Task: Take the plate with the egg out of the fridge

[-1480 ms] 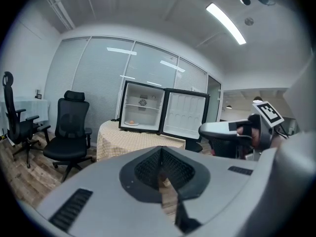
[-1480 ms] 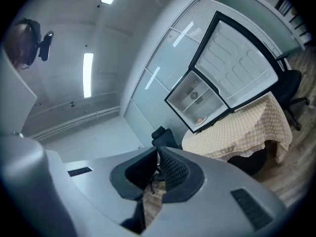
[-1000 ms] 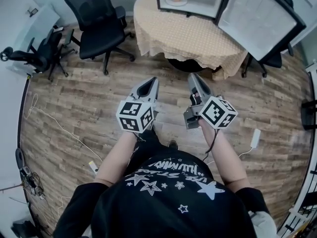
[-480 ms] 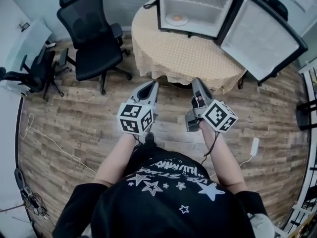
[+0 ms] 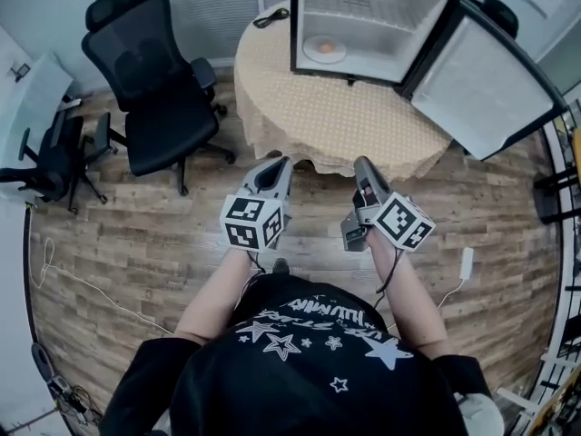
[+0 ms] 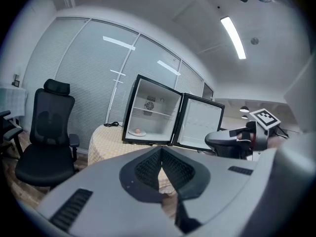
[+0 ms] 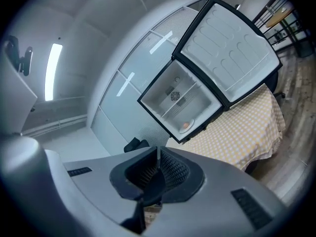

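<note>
approach judged in hand: left tongs [image 5: 276,162] and right tongs [image 5: 363,164] are held closed, empty; plate [image 5: 324,50] and egg [image 5: 325,44] seen well ahead in the fridge [image 5: 296,25]. a reach, jaws parted, is needed.

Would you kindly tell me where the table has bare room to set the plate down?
The yellow checked tablecloth is bare in front of the open white fridge, out to its near edge. A black cable crowds the far left; the fridge door overhangs the right.
</note>
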`<state>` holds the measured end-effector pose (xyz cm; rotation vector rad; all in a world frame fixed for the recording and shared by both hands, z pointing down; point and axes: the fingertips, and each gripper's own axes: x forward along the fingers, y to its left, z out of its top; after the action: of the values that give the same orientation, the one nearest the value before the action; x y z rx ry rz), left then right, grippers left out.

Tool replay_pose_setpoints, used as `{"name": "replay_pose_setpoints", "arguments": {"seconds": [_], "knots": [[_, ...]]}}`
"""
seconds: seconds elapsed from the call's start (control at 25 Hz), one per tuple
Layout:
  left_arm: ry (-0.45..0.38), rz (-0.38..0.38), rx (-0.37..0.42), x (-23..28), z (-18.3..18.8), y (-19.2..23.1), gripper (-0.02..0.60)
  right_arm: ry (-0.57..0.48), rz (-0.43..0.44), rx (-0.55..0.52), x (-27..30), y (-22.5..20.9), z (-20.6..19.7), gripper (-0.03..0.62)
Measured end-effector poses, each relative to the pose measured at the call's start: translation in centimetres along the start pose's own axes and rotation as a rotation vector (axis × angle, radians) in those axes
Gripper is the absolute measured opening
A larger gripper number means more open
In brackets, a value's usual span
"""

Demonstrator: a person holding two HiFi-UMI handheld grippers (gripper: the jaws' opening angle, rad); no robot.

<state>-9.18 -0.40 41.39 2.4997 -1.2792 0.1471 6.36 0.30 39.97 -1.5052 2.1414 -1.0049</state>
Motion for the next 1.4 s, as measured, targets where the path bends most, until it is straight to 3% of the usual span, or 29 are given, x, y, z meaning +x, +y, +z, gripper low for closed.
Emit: {"name": "replay_pose_setpoints", "arguments": {"seconds": [0.44, 0.76, 0.96, 1.4], "knots": [[0.03, -0.059, 0.006, 1.0, -0.2, 4.6, 0.003, 0.039, -0.077, -0.015, 3.7, 0.6, -4.5, 0.037], [0.033, -0.05, 0.005, 3.3, 0.5, 5.8, 0.002, 0.01, -0.081, 0.015, 6.3, -1.9, -2.4, 0.037], [0.021, 0.007, -0.005, 5.1, 1.6, 8.0, 0.003, 0.047, -0.038, -0.012, 10.2, -3.0, -1.7, 0.037], [0.02, 0.08, -0.021, 13.4, 4.5, 11.6, 0.002, 0.088, -0.01, -0.012, 19.0, -6.9, 3.8, 0.037]]}}
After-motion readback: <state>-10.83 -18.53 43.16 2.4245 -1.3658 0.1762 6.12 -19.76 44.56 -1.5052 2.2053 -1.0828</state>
